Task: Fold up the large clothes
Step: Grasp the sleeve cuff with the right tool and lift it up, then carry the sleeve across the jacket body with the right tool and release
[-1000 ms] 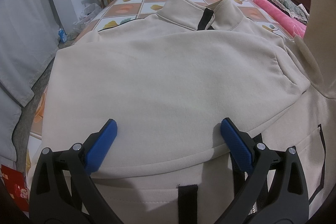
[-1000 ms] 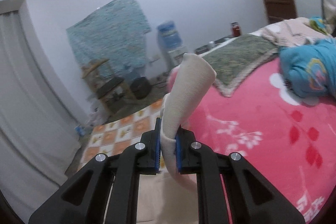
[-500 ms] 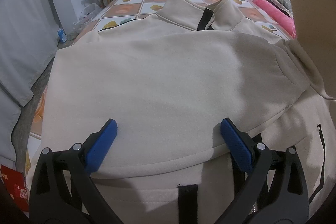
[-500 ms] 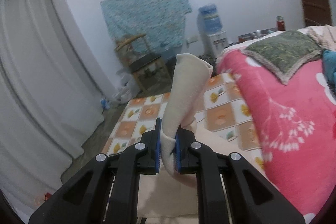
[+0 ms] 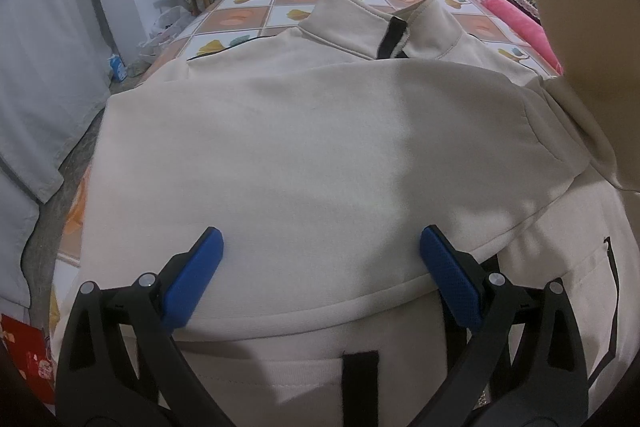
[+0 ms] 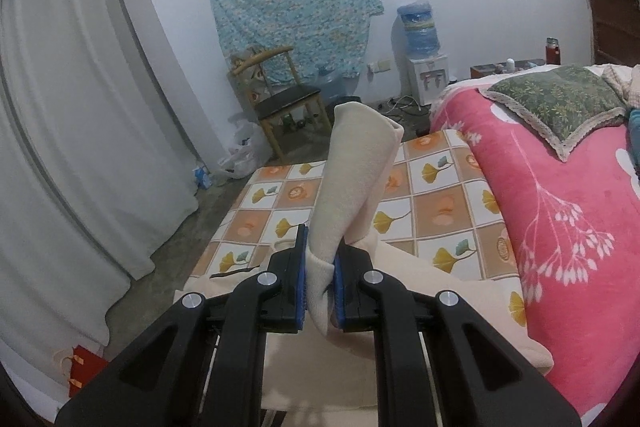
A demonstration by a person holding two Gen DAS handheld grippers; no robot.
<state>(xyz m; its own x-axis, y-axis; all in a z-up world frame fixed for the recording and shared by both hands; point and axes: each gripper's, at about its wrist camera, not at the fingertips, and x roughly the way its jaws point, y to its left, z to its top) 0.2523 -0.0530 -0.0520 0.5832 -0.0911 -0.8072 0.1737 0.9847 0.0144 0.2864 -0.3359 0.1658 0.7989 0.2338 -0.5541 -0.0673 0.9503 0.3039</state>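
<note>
Right tool point(image 6: 320, 287), clamped on the sleeve cuff point(image 6: 356, 163), should lay it flat across the cream jacket point(image 5: 312, 155); left tool point(image 5: 320, 267) hovers wide open, empty.

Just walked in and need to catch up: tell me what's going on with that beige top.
A person is folding a beige zip-neck sweatshirt spread on a tiled-pattern mat. The right tool is shut on a sleeve cuff, holding it up above the garment. The left tool hangs open over the lower part of an already folded-over section, gripping nothing. The fold isn't finished yet.
</note>
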